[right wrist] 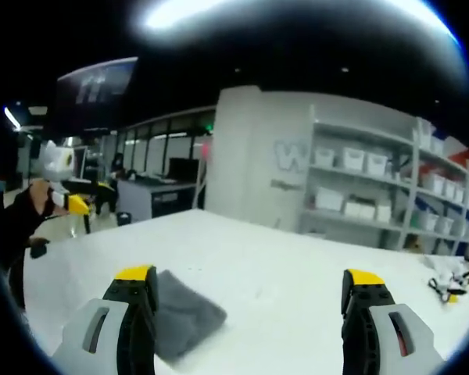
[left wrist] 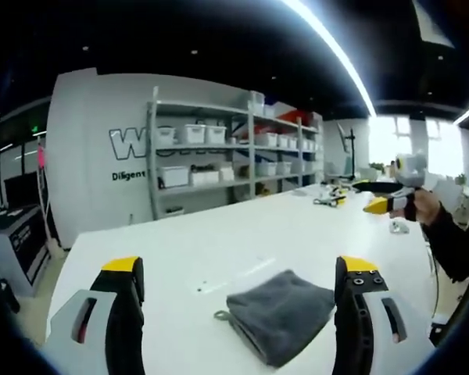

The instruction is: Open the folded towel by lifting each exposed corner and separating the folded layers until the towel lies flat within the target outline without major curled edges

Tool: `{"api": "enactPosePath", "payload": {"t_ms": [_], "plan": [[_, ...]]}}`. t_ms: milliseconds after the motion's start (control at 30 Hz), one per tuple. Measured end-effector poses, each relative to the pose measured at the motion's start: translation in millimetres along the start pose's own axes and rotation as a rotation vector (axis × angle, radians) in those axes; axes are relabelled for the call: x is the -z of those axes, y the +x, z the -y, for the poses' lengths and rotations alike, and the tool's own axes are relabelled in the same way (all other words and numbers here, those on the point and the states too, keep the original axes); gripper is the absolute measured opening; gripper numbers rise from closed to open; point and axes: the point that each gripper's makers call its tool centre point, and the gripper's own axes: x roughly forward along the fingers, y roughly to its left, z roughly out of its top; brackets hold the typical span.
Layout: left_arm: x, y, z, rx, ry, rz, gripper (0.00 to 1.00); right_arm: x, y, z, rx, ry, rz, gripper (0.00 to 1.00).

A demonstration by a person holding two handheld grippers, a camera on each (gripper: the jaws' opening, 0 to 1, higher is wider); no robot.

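The folded grey towel (left wrist: 283, 312) was seen lying on the white table (left wrist: 219, 250), near the table's near edge, between the jaws of the left tongs (left wrist: 242, 285) in the left gripper view. The left tongs were spread wide, nothing held, and hovered apart from the towel. A small loop tab stuck out at the towel's near-left corner. In the right gripper view the towel (right wrist: 184, 312) lay just beside the left jaw of the right tongs (right wrist: 250, 293), also spread wide and empty. Much bare table surface was seen around the towel on all sides, w/ small tools (left wrist: 328, 200) only toward the far right corner. Shelving w/ white bins (left wrist: 219, 152) stood beyond the table's far edge.
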Motion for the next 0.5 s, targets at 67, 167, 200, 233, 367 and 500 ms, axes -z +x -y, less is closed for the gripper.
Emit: {"api": "enactPosePath", "payload": {"t_ms": [67, 167, 200, 233, 367, 500], "plan": [[-1.8, 1, -3.4, -0.014, 0.014, 0.007, 1.0, -2.2, 2, -1, 0.002, -0.007, 0.001, 1.0], [-3.9, 4, -7.5, -0.024, 0.023, 0.018, 0.99, -3.9, 3, 0, 0.002, -0.016, -0.003, 1.0], [-3.8, 5, -6.1, -0.017, 0.02, 0.015, 0.99, -4.5, 3, 1, 0.003, -0.019, -0.003, 1.0], [-4.4, 5, -4.0, -0.008, 0.019, 0.015, 0.99, -4.8, 3, 1, 0.003, -0.02, -0.004, 1.0], [-5.8, 8, 2.3, 0.009, 0.033, 0.006, 0.99, -5.6, 3, 2, 0.002, -0.022, -0.008, 1.0], [-3.9, 11, -0.2, 0.008, 0.043, -0.01, 0.99, 3.2, 3, -2, -0.025, -0.007, -0.073, 1.0]]}}
